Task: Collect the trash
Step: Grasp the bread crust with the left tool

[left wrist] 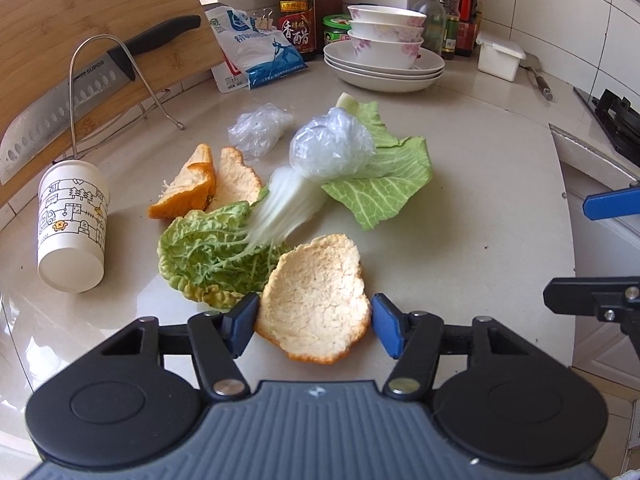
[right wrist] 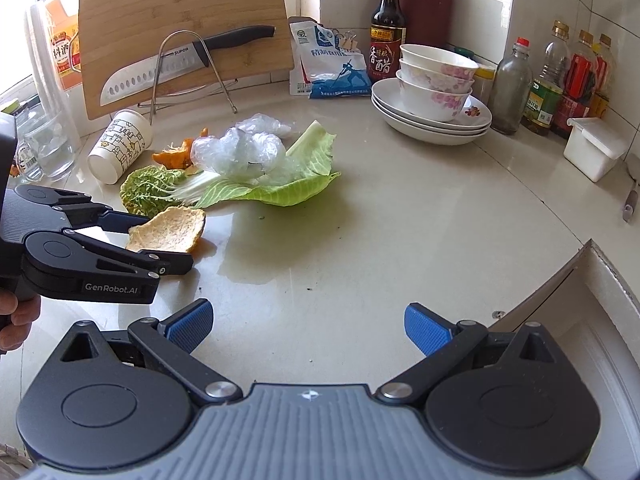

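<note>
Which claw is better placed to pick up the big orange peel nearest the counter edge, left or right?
Left. The left claw is open with its fingers on both sides of the orange peel. The right claw is open over bare counter, apart from the peel.

Cutting board: your bamboo cutting board (right wrist: 184, 36) leans upright at the back of the counter (right wrist: 360, 240), in a wire rack (right wrist: 188, 72).
Knife: a Supor knife (right wrist: 176, 66) rests across the board's face.
Salt bag: a blue and white clipped bag (right wrist: 328, 64) stands right of the board.
Vinegar: a dark vinegar bottle (right wrist: 386, 28) sits behind it.
Dishes: three floral bowls (right wrist: 436, 80) stacked on white plates (right wrist: 432, 128).
Corner: you have oil bottles (right wrist: 560, 80) and a white lidded box (right wrist: 594, 152).
</note>
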`<state>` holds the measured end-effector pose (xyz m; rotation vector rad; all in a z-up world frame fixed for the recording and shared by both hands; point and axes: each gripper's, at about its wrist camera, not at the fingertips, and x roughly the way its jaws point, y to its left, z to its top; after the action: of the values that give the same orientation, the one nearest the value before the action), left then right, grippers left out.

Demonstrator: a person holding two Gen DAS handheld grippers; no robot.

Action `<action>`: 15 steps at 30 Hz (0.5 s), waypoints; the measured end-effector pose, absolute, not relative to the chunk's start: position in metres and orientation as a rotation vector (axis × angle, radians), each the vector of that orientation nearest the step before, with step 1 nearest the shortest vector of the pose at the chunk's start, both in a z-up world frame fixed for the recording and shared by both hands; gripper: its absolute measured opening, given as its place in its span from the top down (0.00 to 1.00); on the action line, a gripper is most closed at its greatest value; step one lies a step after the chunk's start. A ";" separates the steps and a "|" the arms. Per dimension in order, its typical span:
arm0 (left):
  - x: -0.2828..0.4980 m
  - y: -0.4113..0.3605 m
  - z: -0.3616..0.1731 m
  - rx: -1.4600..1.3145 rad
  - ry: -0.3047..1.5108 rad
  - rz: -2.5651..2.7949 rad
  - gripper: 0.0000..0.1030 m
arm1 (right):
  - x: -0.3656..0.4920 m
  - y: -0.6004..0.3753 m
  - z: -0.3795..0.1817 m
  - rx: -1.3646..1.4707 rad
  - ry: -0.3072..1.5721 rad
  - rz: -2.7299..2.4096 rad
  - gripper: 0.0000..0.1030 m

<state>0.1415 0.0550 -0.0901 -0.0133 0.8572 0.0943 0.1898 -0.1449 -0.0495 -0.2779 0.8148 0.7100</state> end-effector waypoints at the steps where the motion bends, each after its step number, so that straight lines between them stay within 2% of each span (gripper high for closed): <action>1: 0.141 0.055 -0.089 -0.013 0.860 0.090 0.44 | 0.190 -0.145 -0.049 -0.277 0.813 0.711 0.00; 7: 0.138 0.061 -0.083 -0.050 0.885 0.053 0.50 | 0.193 -0.143 -0.047 -0.281 0.801 0.720 0.00; 15: 0.128 0.065 -0.075 -0.062 0.906 0.016 0.52 | 0.195 -0.133 -0.040 -0.295 0.772 0.759 0.00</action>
<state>0.1282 0.0646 -0.0748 -0.0625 0.9055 0.0156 0.1950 -0.1334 -0.0402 -0.2953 0.7721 0.7591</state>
